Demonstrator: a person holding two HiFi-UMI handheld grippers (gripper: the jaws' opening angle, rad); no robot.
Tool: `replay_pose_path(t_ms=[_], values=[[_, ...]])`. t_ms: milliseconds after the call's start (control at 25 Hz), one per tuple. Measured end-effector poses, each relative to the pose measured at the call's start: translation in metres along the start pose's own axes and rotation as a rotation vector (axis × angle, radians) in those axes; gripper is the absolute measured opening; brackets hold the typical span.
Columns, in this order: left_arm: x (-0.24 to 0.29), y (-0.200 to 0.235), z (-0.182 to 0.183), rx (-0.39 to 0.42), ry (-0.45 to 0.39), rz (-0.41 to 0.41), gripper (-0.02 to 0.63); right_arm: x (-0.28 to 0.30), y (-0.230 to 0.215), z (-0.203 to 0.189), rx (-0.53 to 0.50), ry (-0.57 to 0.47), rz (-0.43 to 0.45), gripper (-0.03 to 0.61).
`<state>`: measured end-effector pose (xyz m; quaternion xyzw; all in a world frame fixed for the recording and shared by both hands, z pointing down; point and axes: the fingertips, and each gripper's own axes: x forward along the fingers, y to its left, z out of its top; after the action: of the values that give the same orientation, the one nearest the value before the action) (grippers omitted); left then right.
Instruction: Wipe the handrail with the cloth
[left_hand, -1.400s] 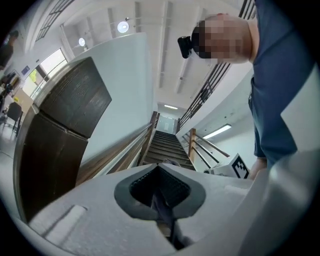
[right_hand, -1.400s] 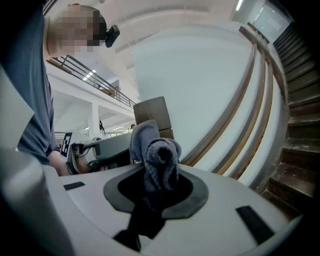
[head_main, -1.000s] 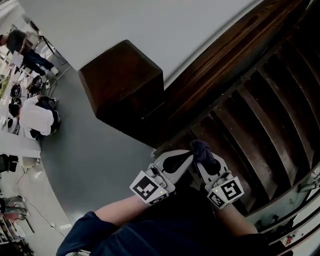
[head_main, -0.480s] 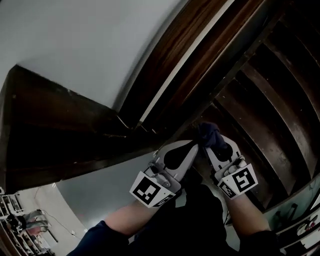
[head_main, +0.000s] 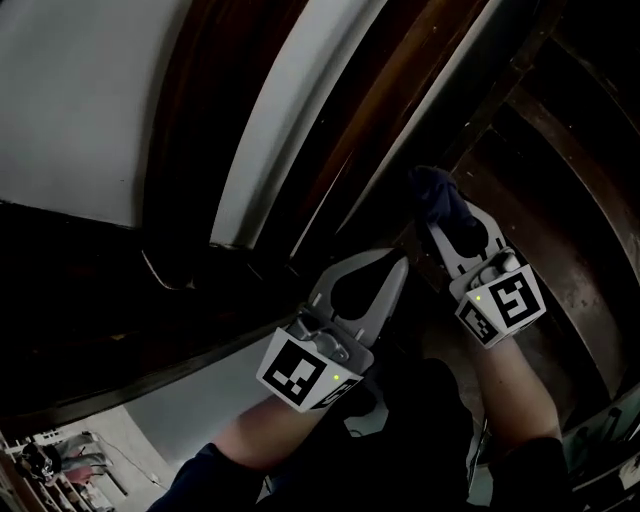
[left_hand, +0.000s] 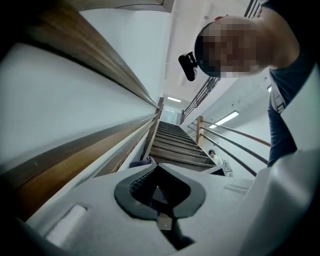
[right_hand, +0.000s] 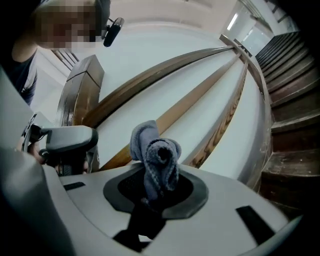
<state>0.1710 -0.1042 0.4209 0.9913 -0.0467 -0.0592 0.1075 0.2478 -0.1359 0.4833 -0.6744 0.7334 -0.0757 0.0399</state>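
Observation:
A bunched dark blue cloth sticks out of my right gripper, which is shut on it. In the right gripper view the cloth stands up from the jaws, in front of the curved brown wooden handrail on the white wall. The cloth sits by the dark rail boards without clear contact. My left gripper is lower left of the right one, shut and empty. Its own view has the jaws closed, the handrail running up on the left and the cloth's tip just ahead.
Dark wooden stairs climb ahead, with a metal railing on their right side and a person standing far off beside them. A brown newel post stands behind. Stair treads lie to the right of the rail.
The head view has swung closer to the rail and the newel post has left it. Both grippers have shifted up the rail; the right one with the cloth went further up and right.

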Motion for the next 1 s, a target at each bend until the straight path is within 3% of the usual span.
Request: replay_pose_path(t_ms=[520,1000], values=[[0.002,0.044,-0.105,0.083,-0.006,-0.09,0.002,0.068,-0.079,-0.062,-0.184,-0.092,-0.067,0.095],[-0.014,0.064,-0.126,0.1,-0.065,-0.071,0.002,0.126,-0.113,-0.056,-0.369,-0.08,-0.119,0.094]])
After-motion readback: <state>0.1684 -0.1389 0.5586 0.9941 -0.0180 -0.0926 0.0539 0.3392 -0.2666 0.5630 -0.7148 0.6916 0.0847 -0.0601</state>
